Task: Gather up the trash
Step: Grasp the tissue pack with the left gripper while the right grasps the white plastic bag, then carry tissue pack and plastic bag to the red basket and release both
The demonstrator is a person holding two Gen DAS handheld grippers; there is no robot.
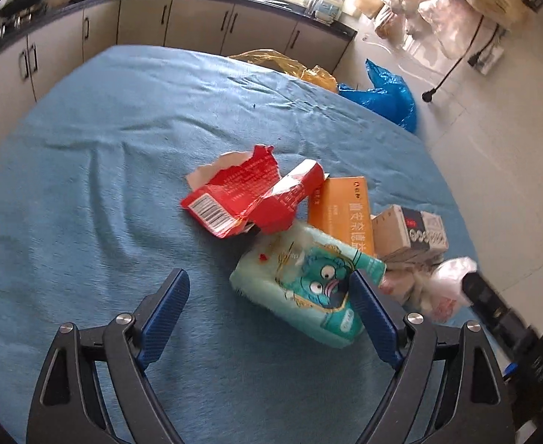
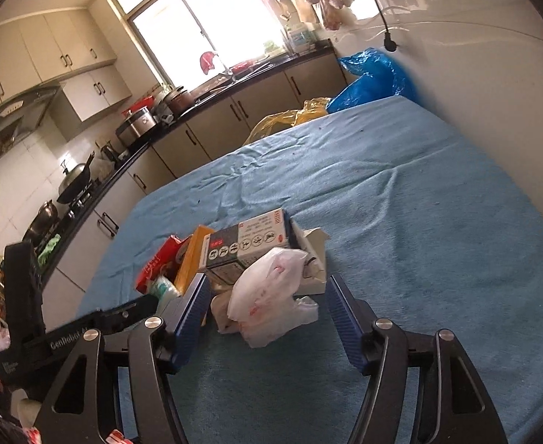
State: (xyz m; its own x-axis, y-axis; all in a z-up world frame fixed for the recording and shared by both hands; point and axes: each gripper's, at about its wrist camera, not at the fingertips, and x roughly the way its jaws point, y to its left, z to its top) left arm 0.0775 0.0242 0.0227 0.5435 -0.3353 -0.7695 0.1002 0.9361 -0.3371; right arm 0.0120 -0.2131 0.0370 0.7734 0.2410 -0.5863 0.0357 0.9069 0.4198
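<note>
Here, both hand-held grippers, left and right, open; orange box half hidden under red carton.

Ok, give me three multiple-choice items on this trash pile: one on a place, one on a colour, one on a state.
1. Where does the crumpled white plastic bag lie?
A. Between the right gripper's fingers
B. On the kitchen counter
C. On the floor

2. What colour is the torn flattened carton?
A. Green
B. Red
C. Black

3. How does the left gripper stand?
A. Shut on the orange box
B. Shut on nothing
C. Open, holding nothing

Answers:
1 A: the bag sits between the blue pads on the blue cloth.
2 B: its printed faces are red.
3 C: its pads stand wide apart, one against the mint tissue pack.
</note>
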